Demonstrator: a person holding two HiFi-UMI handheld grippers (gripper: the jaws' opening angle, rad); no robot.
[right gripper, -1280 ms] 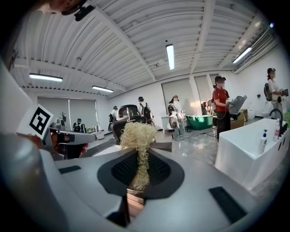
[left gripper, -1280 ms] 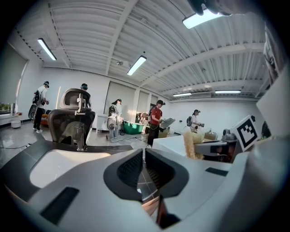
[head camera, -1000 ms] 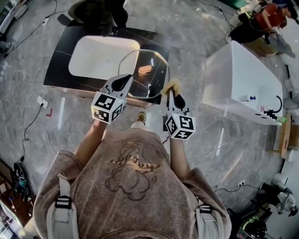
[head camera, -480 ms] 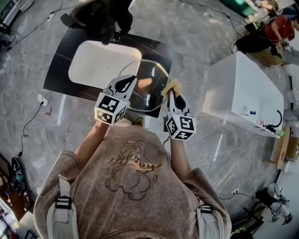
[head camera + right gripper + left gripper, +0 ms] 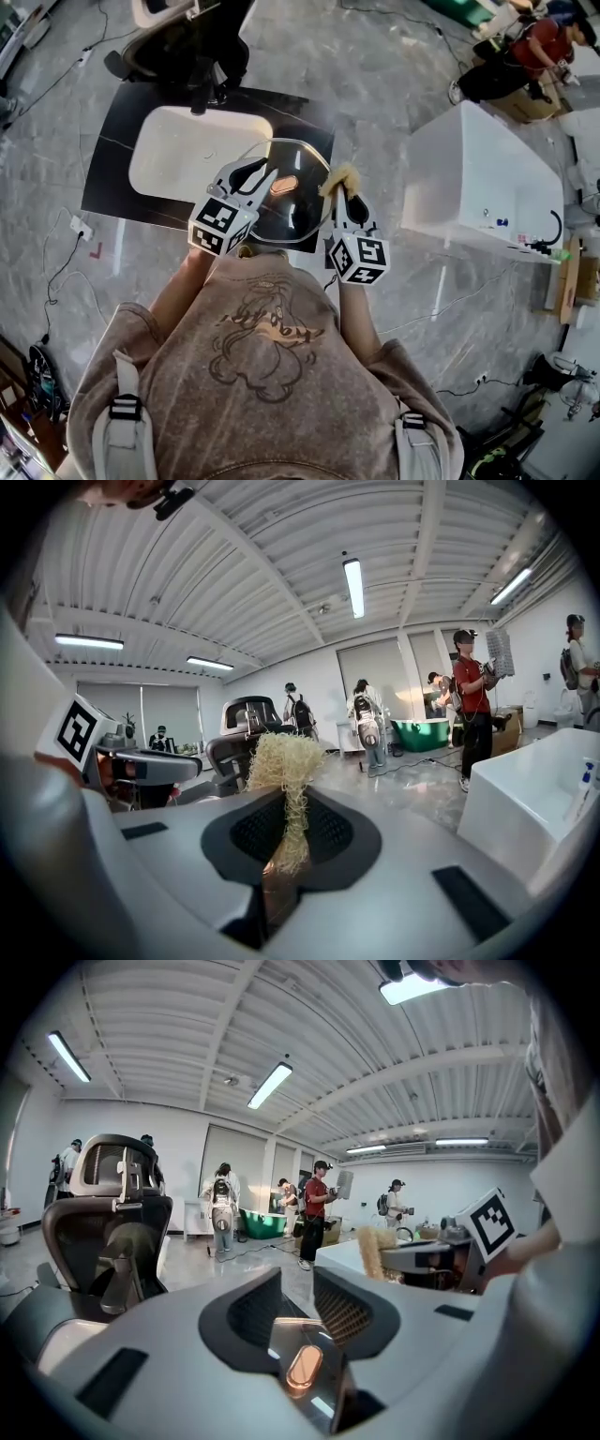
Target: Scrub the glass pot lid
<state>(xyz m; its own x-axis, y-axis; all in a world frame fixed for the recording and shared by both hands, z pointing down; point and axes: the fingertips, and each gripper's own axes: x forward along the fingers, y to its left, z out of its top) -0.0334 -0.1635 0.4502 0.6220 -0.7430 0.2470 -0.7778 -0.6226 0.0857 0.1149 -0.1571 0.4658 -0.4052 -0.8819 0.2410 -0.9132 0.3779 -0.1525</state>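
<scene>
Grey marble floor (image 5: 394, 84) spreads under a black stone countertop (image 5: 112, 169) with a white rounded-rectangle basin (image 5: 187, 150) set in it. Your left gripper (image 5: 255, 173) holds the round clear glass pot lid (image 5: 295, 211) by its rim, just ahead of its tips. The jaws have just been easing apart, yet the glass sits between the pads and looks gripped (it's smooth and slippery, so grip firmly). An oval copper-coloured knob (image 5: 281, 186) marks the lid's middle. Your right gripper (image 5: 345, 192) is clenched on a straw-yellow, wiry fibre scrubber (image 5: 343, 174), its tuft jutting beyond the tips, just beside the lid's rim. You seem poised to scrub: next, press the tuft onto the glass and rub, steadying the lid with the left.
</scene>
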